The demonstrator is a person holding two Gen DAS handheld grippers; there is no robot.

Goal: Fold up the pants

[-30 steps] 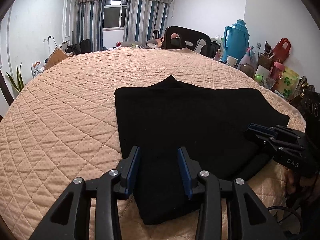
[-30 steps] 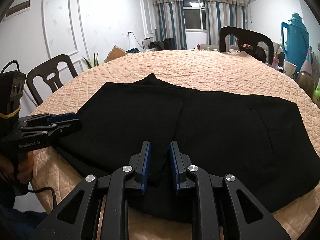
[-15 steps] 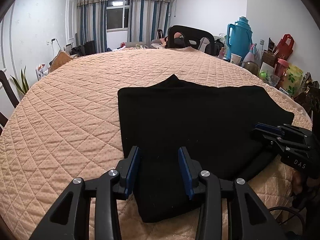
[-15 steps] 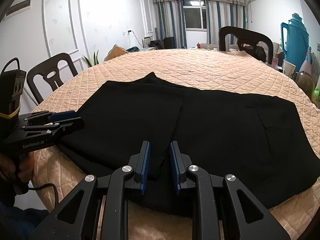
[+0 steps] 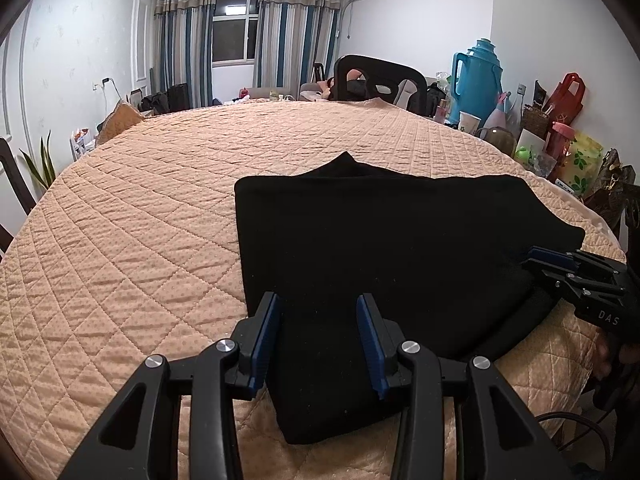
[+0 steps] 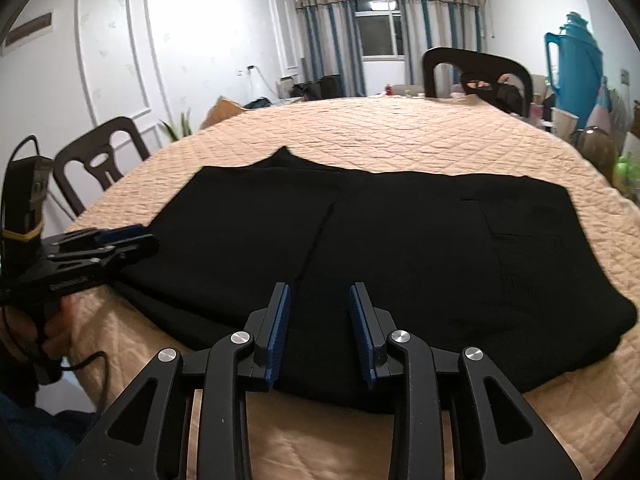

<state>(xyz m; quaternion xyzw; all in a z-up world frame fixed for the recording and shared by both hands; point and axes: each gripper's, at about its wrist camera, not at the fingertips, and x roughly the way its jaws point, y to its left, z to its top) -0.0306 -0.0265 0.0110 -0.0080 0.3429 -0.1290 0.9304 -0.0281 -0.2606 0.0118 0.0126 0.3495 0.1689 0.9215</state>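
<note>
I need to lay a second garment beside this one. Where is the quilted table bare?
The quilted cover is bare left of the black pants and beyond them toward the far chair. The right rim is crowded: blue thermos, cup, bags.

Two black two-finger grippers, skeletal linkage arms with triangular cut-outs, silver round screw heads at the pivots. Blue ribbed pads lining the left gripper (image 5: 319, 340) and the right gripper (image 6: 320, 330) alike. White "DAS" lettering on the right one's flank, white lettering on the left one's too, blurred. Yellow band around a black box (image 6: 24, 196). Black cable (image 6: 90, 364) trailing below. Dark blue sleeve (image 6: 36, 436).
</note>
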